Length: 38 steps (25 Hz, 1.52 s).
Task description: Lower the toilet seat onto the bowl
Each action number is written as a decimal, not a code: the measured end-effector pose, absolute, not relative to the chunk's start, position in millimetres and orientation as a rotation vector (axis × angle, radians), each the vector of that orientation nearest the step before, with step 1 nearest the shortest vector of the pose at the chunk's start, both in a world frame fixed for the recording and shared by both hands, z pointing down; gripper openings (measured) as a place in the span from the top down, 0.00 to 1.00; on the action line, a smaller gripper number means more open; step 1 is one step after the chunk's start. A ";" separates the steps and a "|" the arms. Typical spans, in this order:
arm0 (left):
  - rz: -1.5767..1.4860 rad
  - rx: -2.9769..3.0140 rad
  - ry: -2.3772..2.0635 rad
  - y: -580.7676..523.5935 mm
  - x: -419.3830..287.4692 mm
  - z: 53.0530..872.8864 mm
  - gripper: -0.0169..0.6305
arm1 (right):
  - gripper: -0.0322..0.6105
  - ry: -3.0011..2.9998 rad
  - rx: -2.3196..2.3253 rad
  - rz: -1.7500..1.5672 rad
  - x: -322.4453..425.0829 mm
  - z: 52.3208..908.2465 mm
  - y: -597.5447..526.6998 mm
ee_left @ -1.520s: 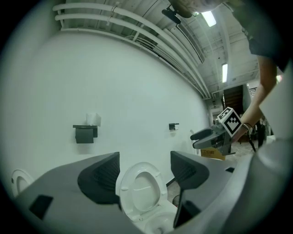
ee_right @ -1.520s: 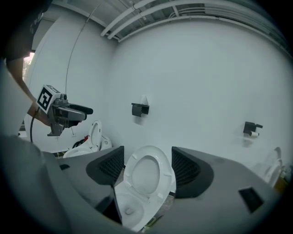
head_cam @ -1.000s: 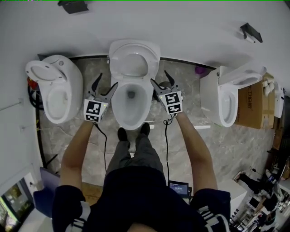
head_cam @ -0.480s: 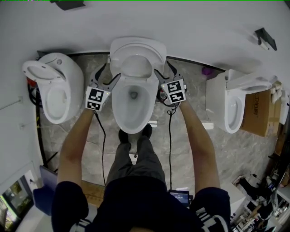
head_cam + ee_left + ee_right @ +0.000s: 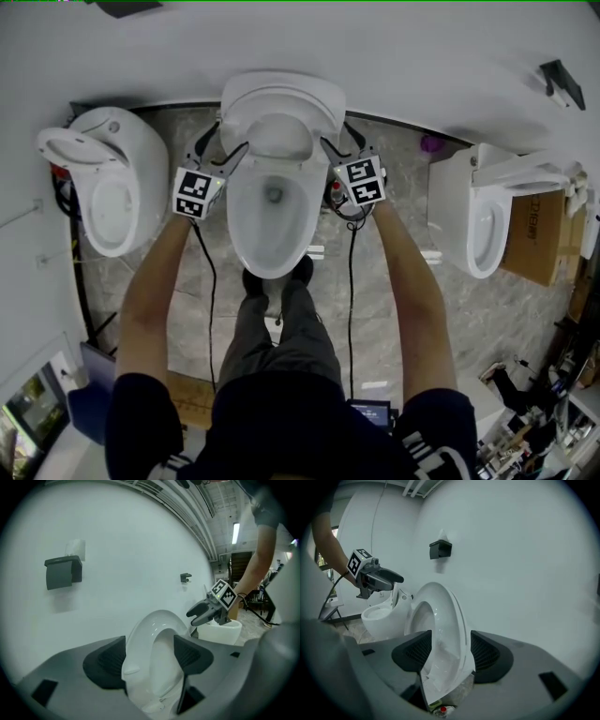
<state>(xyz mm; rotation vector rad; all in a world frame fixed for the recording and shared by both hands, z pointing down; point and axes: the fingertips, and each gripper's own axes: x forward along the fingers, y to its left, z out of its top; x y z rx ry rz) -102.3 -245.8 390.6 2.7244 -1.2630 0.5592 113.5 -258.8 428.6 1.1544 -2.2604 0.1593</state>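
The middle toilet's white seat and lid (image 5: pixel 279 117) stand raised together against the wall, above the open bowl (image 5: pixel 272 220). My left gripper (image 5: pixel 217 150) straddles their left edge and my right gripper (image 5: pixel 342 148) their right edge. In the left gripper view the seat and lid (image 5: pixel 152 663) fill the gap between the dark pads (image 5: pixel 105 660), which lie against both sides. In the right gripper view the seat and lid (image 5: pixel 447 639) sit between the pads (image 5: pixel 487 653) with no gap showing. The right jaws have just been closing on them.
Another white toilet (image 5: pixel 103 187) stands to the left and a third (image 5: pixel 483 220) to the right, beside a cardboard box (image 5: pixel 539 234). The person's feet (image 5: pixel 274 277) are in front of the middle bowl. Grey fittings (image 5: pixel 63 571) hang on the white wall.
Both grippers have moved forward and down from beside the bowl to the raised seat and lid, and now straddle their two side edges.
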 end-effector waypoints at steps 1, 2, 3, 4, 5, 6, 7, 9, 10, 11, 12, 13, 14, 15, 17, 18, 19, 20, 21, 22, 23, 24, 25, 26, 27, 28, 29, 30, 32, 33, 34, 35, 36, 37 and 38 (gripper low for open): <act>0.549 2.719 -1.261 -247.7 -102.4 393.2 0.46 | 0.52 -2.261 1.149 0.169 114.1 432.3 -259.3; 0.534 2.708 -1.262 -250.5 -103.1 395.8 0.46 | 0.52 -2.262 1.147 0.180 115.0 435.9 -260.3; 0.515 2.692 -1.266 -254.4 -104.4 398.9 0.46 | 0.52 -2.262 1.147 0.193 116.2 439.5 -261.9; 0.498 2.676 -1.273 -258.6 -105.8 402.6 0.46 | 0.53 -2.262 1.149 0.206 117.5 443.5 -263.6; 0.487 2.664 -1.279 -262.5 -106.7 406.6 0.47 | 0.53 -2.261 1.151 0.218 118.6 447.7 -265.1; 0.486 2.657 -1.284 -265.5 -107.4 410.6 0.47 | 0.53 -2.259 1.153 0.229 119.5 452.0 -266.3; 0.494 2.652 -1.289 -267.9 -108.0 414.6 0.48 | 0.53 -2.256 1.154 0.234 120.3 456.1 -267.4; 0.523 2.650 -1.304 -272.5 -109.6 422.7 0.50 | 0.53 -2.247 1.151 0.230 121.5 463.5 -270.9; 0.543 2.651 -1.309 -274.6 -110.3 426.9 0.50 | 0.53 -2.244 1.147 0.226 121.5 466.5 -272.8; 0.565 2.654 -1.309 -276.0 -110.4 430.8 0.51 | 0.54 -2.242 1.140 0.220 121.1 469.0 -274.5; 0.585 2.659 -1.304 -277.2 -109.9 434.1 0.51 | 0.54 -2.241 1.132 0.212 120.2 471.1 -276.2; 0.601 2.664 -1.297 -278.7 -109.3 436.9 0.51 | 0.54 -2.240 1.123 0.204 118.9 472.9 -278.2; 0.610 2.667 -1.290 -280.5 -109.0 439.4 0.51 | 0.55 -2.242 1.115 0.198 117.5 474.4 -280.4; 0.610 2.668 -1.286 -282.4 -109.1 441.4 0.52 | 0.56 -2.246 1.109 0.196 116.2 475.5 -282.5; 0.589 2.659 -1.282 -285.7 -110.8 445.0 0.53 | 0.56 -2.262 1.097 0.205 114.4 477.2 -285.0; 0.574 2.653 -1.279 -287.3 -111.8 447.4 0.54 | 0.56 -2.271 1.089 0.213 113.7 478.3 -285.5; 0.564 2.647 -1.271 -288.8 -112.1 450.2 0.54 | 0.57 -2.279 1.079 0.220 113.1 479.7 -285.9; 0.560 2.645 -1.260 -290.3 -111.8 452.8 0.54 | 0.58 -2.284 1.070 0.223 112.6 481.2 -286.6; 0.562 2.646 -1.247 -292.0 -111.2 455.1 0.54 | 0.58 -2.286 1.063 0.223 112.1 482.6 -287.7; 0.566 2.649 -1.234 -293.4 -110.5 457.0 0.55 | 0.58 -2.287 1.059 0.221 111.8 483.7 -288.8; 0.571 2.653 -1.224 -294.5 -109.6 458.4 0.55 | 0.59 -2.286 1.058 0.220 111.7 484.6 -289.6; 0.575 2.658 -1.215 -295.2 -108.4 459.4 0.55 | 0.59 -2.286 1.056 0.219 111.8 485.3 -290.2; 0.580 2.666 -1.206 -295.6 -106.8 460.3 0.56 | 0.60 -2.285 1.055 0.215 112.0 485.8 -290.9; 0.590 2.674 -1.196 -296.0 -105.0 461.7 0.56 | 0.60 -2.283 1.054 0.211 112.0 486.4 -291.6; 0.601 2.681 -1.185 -296.1 -103.4 463.4 0.57 | 0.60 -2.280 1.052 0.207 111.8 487.1 -292.4; 0.613 2.685 -1.175 -296.2 -102.2 465.2 0.57 | 0.61 -2.278 1.050 0.203 111.6 488.0 -293.0; 0.620 2.687 -1.168 -296.6 -101.1 466.3 0.58 | 0.62 -2.275 1.048 0.198 111.7 488.7 -293.4; 0.623 2.688 -1.164 -297.5 -100.2 466.4 0.58 | 0.63 -2.274 1.045 0.193 112.2 489.0 -293.7; 0.622 2.690 -1.169 -299.9 -100.0 464.6 0.60 | 0.65 -2.277 1.039 0.183 113.2 488.3 -294.0; 0.625 2.693 -1.174 -300.6 -100.9 464.0 0.62 | 0.65 -2.278 1.035 0.178 113.1 487.9 -294.0; 0.630 2.699 -1.180 -300.9 -102.0 464.2 0.64 | 0.65 -2.278 1.031 0.174 112.9 487.8 -293.9; 0.634 2.705 -1.187 -301.0 -103.0 465.0 0.64 | 0.64 -2.276 1.030 0.170 113.0 488.0 -293.6; 0.630 2.709 -1.199 -301.3 -103.7 464.5 0.64 | 0.64 -2.274 1.030 0.166 113.3 488.4 -293.4; 0.619 2.709 -1.216 -302.2 -104.4 462.0 0.63 | 0.64 -2.273 1.030 0.163 113.5 488.8 -293.2; 0.609 2.704 -1.236 -303.9 -105.8 459.2 0.63 | 0.64 -2.273 1.029 0.162 113.6 489.2 -293.1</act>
